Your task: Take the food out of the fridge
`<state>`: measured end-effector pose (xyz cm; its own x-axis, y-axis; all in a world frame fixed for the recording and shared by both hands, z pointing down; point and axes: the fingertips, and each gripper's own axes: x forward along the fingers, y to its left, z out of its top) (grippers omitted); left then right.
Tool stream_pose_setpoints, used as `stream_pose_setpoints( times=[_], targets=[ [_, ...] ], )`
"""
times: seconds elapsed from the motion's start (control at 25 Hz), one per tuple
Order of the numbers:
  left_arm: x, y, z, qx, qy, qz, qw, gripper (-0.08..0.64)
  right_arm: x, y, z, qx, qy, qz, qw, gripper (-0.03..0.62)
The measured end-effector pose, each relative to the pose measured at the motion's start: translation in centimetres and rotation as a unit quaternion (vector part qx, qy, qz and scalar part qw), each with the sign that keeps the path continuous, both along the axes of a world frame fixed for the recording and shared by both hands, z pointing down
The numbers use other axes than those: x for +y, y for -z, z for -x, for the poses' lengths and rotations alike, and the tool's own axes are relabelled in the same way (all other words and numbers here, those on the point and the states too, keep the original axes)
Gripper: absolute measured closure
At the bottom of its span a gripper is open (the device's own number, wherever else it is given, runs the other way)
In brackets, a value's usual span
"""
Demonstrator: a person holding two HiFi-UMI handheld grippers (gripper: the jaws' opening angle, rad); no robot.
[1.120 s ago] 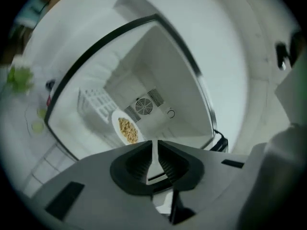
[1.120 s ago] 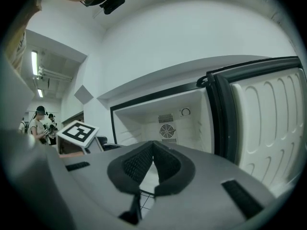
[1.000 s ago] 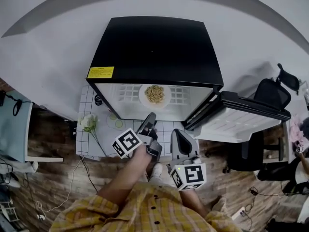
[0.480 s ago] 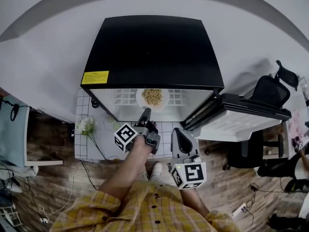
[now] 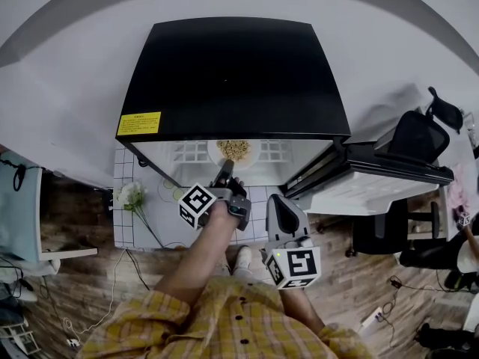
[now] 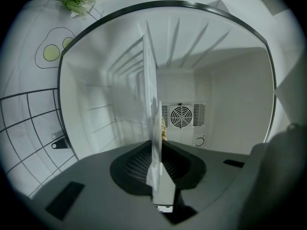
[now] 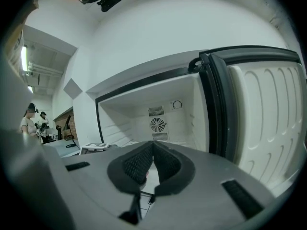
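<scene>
The left hand-held gripper (image 5: 224, 174) is reaching into the open front of the fridge (image 5: 232, 73) and is clenching on the near rim of the plate (image 5: 253, 158). In the left gripper view the plate is showing edge-on as a thin white line running between the two dark pads, which are pressing on it from both sides. The food (image 5: 234, 149), a pale heap, is lying on the plate just beyond the jaw tips, on the wire shelf (image 5: 191, 152) inside the fridge and in front of the fan (image 6: 181, 115) on the fridge's back wall. The right hand-held gripper (image 5: 277, 203) is hanging outside the fridge, just before its open front and near the swung-out door (image 5: 374, 178), with its jaws pressed together on nothing. The fridge is standing on a table (image 5: 172, 217) with a checked cloth, and a flower (image 5: 131, 194) is lying to the left of the fridge's front.

A second ago the left hand-held gripper was stopping short of the fridge's opening, apart from the plate; it has since been moving inward to the rim. The right hand-held gripper is staying almost where it was.
</scene>
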<state>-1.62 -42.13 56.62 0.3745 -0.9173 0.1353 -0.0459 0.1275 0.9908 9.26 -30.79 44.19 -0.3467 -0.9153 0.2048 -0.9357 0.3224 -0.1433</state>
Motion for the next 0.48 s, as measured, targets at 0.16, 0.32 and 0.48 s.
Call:
stream_pose_setpoints(
  times=[0.16, 0.32, 0.48],
  targets=[
    [0.2, 0.2, 0.0, 0.002, 0.001, 0.004, 1.0, 0.535, 0.1, -0.2, 0.1, 0.0, -0.001, 0.003, 1.0, 0.584],
    [1.1, 0.2, 0.3, -0.007, -0.005, 0.005, 1.0, 0.543, 0.3, 0.0, 0.2, 0.0, -0.003, 0.0, 1.0, 0.584],
    [2.3, 0.3, 0.7, 0.0, -0.01, 0.008, 0.9999, 0.543, 0.7, 0.3, 0.3, 0.001, -0.003, -0.003, 1.0, 0.584]
  ],
)
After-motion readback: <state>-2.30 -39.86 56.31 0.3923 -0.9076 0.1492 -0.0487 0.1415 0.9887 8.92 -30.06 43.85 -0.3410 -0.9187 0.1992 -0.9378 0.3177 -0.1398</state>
